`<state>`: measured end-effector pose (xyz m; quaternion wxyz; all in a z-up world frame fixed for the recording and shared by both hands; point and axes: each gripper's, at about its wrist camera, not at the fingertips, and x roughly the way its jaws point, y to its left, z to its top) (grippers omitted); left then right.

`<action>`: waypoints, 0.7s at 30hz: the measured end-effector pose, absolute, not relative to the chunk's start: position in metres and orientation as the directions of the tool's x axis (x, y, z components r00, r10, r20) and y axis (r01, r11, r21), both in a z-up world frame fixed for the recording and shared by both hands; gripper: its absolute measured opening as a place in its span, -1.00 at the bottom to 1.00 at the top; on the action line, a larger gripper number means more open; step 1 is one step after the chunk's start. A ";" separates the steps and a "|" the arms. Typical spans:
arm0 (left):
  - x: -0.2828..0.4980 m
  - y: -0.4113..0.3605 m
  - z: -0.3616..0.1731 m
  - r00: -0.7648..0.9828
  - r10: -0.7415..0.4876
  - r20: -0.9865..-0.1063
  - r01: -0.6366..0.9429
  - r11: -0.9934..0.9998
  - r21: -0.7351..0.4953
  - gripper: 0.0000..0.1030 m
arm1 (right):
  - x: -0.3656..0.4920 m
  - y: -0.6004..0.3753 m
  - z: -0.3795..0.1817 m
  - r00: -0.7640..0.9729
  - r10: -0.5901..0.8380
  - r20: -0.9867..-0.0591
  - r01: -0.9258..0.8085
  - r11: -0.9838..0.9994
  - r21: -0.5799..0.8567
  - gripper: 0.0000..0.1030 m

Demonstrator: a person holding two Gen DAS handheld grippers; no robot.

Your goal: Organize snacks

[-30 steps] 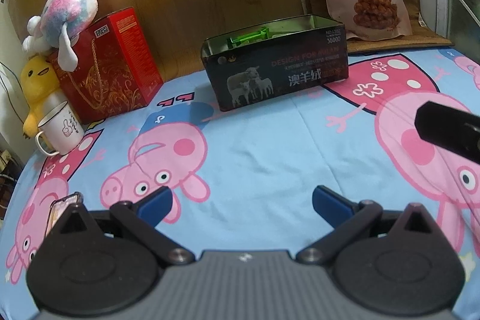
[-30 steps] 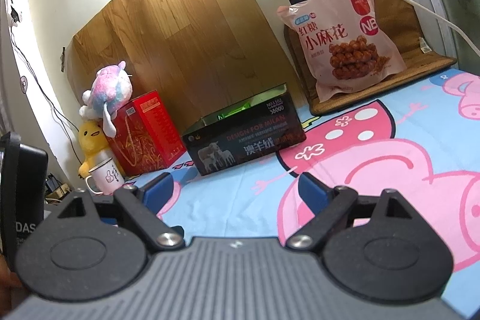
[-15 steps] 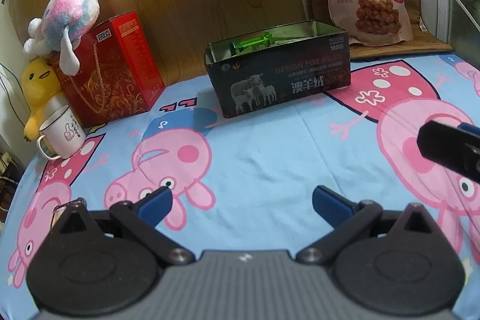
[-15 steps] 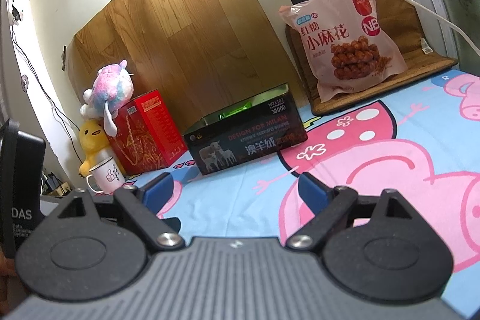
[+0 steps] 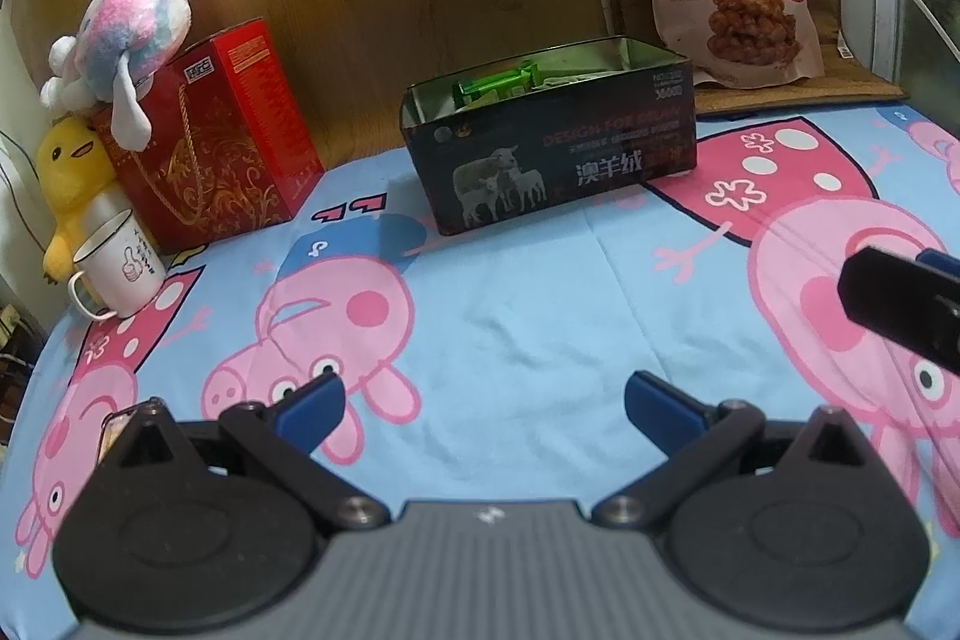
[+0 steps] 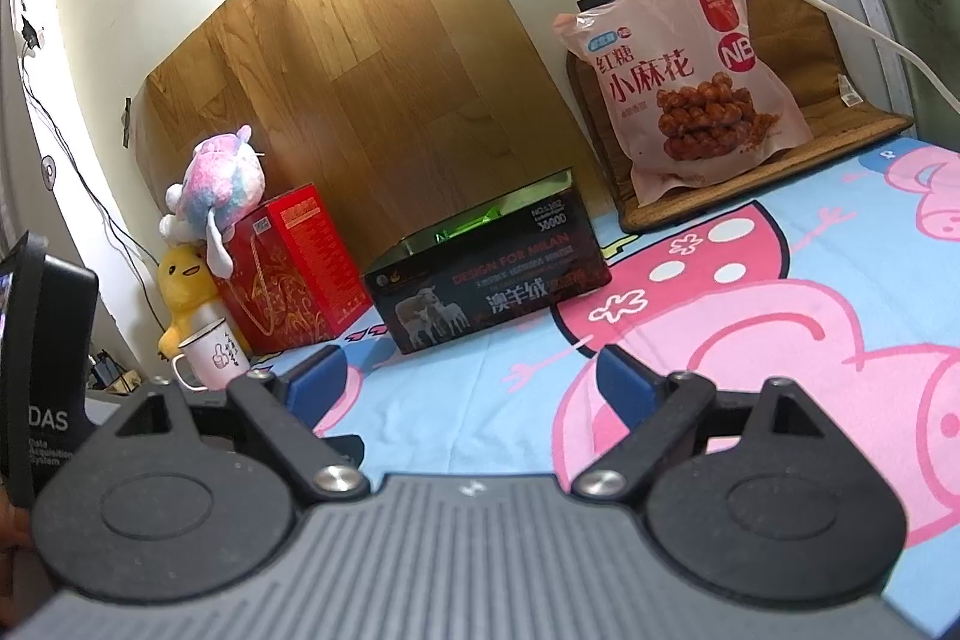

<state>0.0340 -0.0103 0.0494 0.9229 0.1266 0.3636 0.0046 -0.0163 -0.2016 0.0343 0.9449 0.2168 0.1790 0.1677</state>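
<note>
1. Both claws hover empty above the cartoon-pig sheet (image 5: 540, 328): the left claw (image 5: 483, 397) has its blue fingers spread wide, and the right claw (image 6: 471, 373) is spread the same way, pinching nothing.
2. By my reading, the snack bag (image 6: 690, 82) is the thing to move. It leans upright against a brown cushion (image 6: 774, 118) at the back right, well apart from both claws.
3. It is likely light, soft and crinkly, with a slick film and brittle contents, so a pinch on the flat top seam seems safest.
4. Pale pink, it carries red lettering and a picture of brown twisted pastries.
5. Left of it stands an open dark tin (image 5: 552, 154) printed with sheep, and green wrappers (image 5: 495, 85) show inside.
</note>
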 end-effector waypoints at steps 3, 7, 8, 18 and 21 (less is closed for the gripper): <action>0.035 -0.011 0.048 0.734 0.101 -0.671 0.084 0.968 0.238 1.00 | -0.016 -0.202 0.034 0.880 0.395 -0.265 -0.239 0.849 0.471 0.79; 0.036 -0.011 0.048 0.735 0.107 -0.670 0.078 0.967 0.241 1.00 | -0.016 -0.203 0.033 0.880 0.394 -0.264 -0.237 0.848 0.475 0.79; 0.036 -0.011 0.048 0.735 0.109 -0.669 0.076 0.967 0.242 1.00 | -0.017 -0.203 0.033 0.881 0.394 -0.264 -0.236 0.847 0.476 0.79; 0.038 -0.012 0.047 0.731 0.105 -0.675 0.076 0.969 0.234 1.00 | -0.017 -0.204 0.031 0.882 0.392 -0.264 -0.232 0.846 0.481 0.79; 0.038 -0.010 0.048 0.732 0.081 -0.676 0.087 0.974 0.210 1.00 | -0.017 -0.204 0.031 0.882 0.392 -0.264 -0.232 0.846 0.480 0.79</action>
